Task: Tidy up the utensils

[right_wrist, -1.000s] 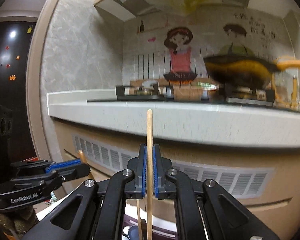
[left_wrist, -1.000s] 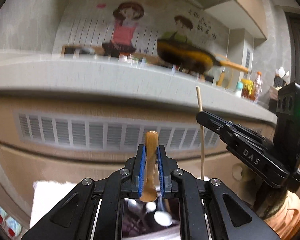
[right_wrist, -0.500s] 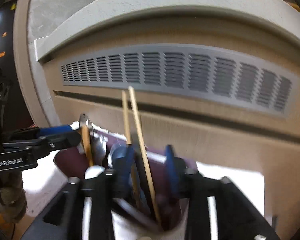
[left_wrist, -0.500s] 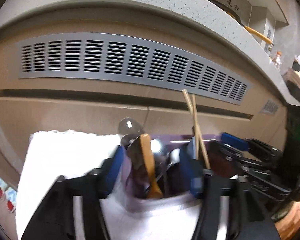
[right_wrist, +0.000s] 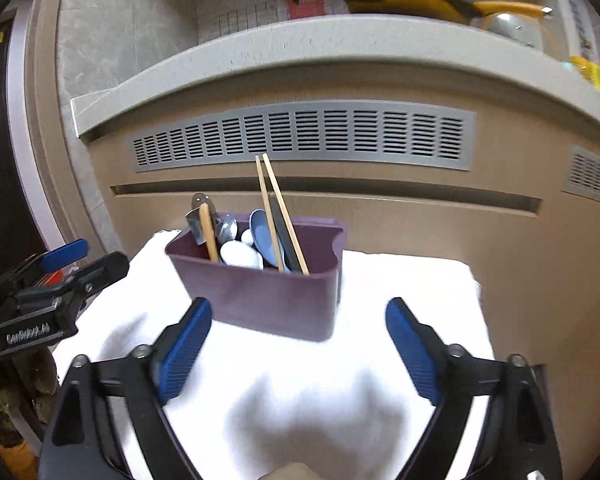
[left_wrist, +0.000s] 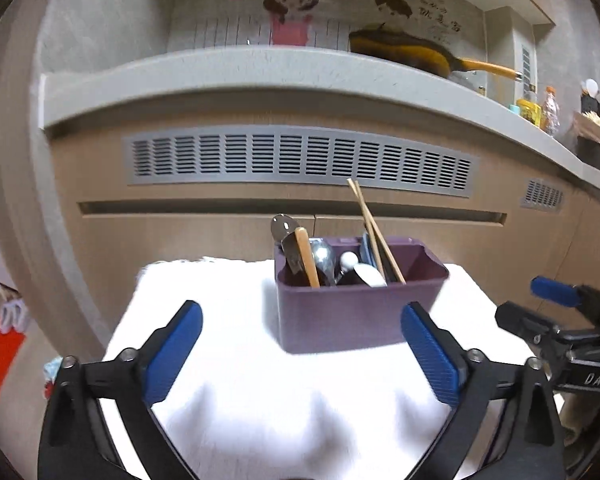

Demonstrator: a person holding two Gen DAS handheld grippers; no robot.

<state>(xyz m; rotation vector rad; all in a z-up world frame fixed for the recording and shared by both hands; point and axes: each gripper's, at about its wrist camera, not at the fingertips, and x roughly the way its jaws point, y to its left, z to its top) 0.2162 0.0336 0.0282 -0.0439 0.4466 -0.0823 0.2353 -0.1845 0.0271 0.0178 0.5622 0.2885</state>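
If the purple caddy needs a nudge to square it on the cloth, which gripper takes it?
Marginal, probably left. The purple caddy sits nearly centred ahead of the open, empty left gripper. From the right gripper, also open and empty, it lies off to the left, nearer one finger.

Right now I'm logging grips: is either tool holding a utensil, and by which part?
Nothing is held. The left tool and right tool have just opened, empty; the wooden spoon and chopsticks stand in the purple plastic caddy.
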